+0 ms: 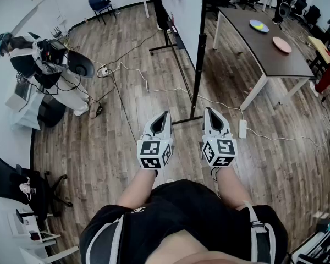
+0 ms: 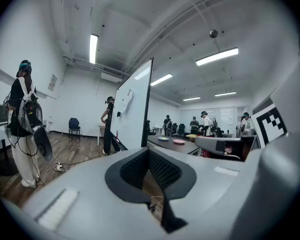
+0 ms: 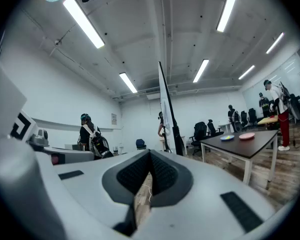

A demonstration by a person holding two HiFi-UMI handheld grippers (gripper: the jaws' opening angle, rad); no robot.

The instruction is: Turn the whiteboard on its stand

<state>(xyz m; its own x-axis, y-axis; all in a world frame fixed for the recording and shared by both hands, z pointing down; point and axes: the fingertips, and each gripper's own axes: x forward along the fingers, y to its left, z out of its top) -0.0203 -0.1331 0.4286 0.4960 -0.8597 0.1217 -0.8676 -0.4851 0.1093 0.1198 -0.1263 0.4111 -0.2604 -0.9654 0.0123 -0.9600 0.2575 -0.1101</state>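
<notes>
Both grippers are held side by side and level, pointing forward. The left gripper [image 2: 149, 152] has its jaws closed tip to tip with nothing between them, and the right gripper [image 3: 150, 154] is closed and empty in the same way. Through the small gap below each pair of tips only wood floor shows. The whiteboard [image 1: 185, 12] stands ahead of both grippers and apart from them, touched by neither. It is a tall white panel in a thin black frame, standing upright and turned nearly edge-on to the grippers. From the right gripper it is little more than a dark sliver, while the left gripper sees more of its white face, where a small pale item clings near the top. Its black stand [image 1: 200, 54] runs down to a floor bar that, in the head view, shows between the two sets of tips. A white cable [image 1: 154, 89] trails across the floor ahead of the left gripper. A brown table [image 1: 264, 45] carrying two plates stands ahead and to the outside of the right gripper.
</notes>
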